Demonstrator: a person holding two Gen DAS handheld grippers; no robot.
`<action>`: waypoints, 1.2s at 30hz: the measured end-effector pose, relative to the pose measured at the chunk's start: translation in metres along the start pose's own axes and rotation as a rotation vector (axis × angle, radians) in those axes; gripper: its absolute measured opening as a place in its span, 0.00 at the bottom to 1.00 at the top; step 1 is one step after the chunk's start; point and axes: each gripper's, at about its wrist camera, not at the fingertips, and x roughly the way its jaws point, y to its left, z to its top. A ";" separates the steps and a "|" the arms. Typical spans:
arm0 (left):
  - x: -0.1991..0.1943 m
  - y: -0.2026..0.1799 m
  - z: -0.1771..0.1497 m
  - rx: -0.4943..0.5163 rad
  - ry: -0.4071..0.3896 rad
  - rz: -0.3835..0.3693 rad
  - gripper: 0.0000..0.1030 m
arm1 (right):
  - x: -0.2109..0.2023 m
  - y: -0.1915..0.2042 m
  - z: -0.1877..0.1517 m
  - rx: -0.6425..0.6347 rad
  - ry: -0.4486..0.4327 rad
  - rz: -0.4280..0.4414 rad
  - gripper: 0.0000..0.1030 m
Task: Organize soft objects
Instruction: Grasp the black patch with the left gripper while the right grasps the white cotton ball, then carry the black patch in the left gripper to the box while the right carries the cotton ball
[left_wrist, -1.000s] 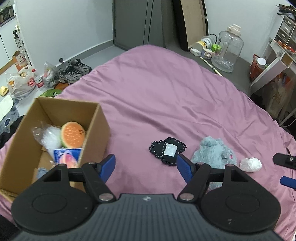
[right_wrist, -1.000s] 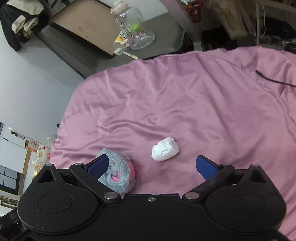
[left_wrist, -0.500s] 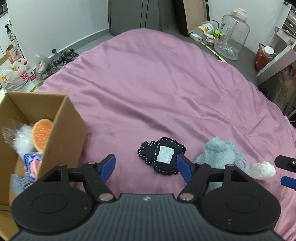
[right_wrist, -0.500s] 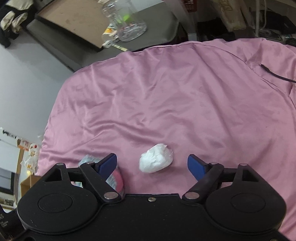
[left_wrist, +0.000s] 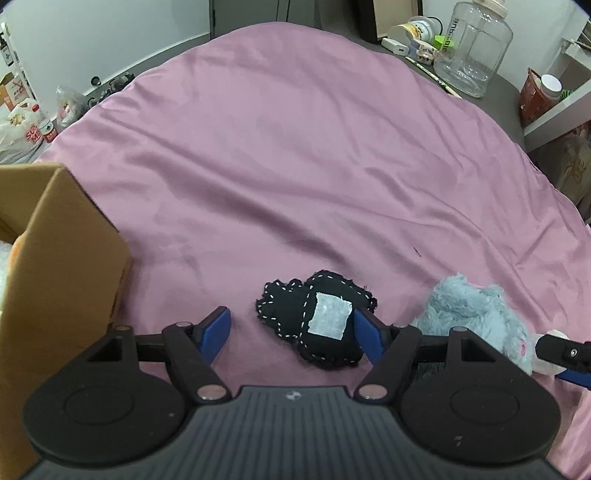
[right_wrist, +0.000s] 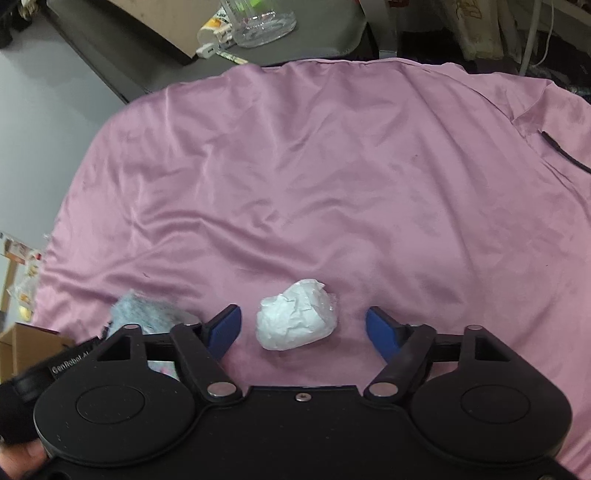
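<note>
A black stitched soft piece with a white patch (left_wrist: 317, 317) lies on the pink bedsheet (left_wrist: 295, 166), between the blue tips of my open left gripper (left_wrist: 293, 328), nearer the right tip. A grey-blue plush toy (left_wrist: 476, 314) lies to its right, also in the right wrist view (right_wrist: 147, 308). A white crumpled wad (right_wrist: 295, 319) lies between the tips of my open right gripper (right_wrist: 303, 328). The right gripper's tip (left_wrist: 565, 356) shows at the left wrist view's right edge. A cardboard box (left_wrist: 62, 258) stands at left.
A clear plastic jug (left_wrist: 472, 48) and small items stand on a dark surface beyond the bed's far edge. Bags and bottles (left_wrist: 33, 125) lie on the floor at far left. A white shelf (left_wrist: 554, 110) stands at right. A black cable (right_wrist: 561, 155) lies on the sheet.
Both grippers have moved forward and down. The black piece now sits between the left tips and the white wad between the right tips. The box has slid to the left edge.
</note>
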 end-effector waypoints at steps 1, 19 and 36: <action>0.001 -0.001 0.000 0.005 -0.002 0.001 0.69 | 0.001 0.000 -0.001 -0.010 0.002 -0.005 0.53; -0.033 0.000 -0.008 -0.009 -0.079 -0.075 0.33 | -0.024 -0.001 -0.007 -0.014 -0.055 0.008 0.43; -0.088 0.034 -0.016 -0.043 -0.135 -0.103 0.34 | -0.074 0.026 -0.017 -0.047 -0.181 0.033 0.43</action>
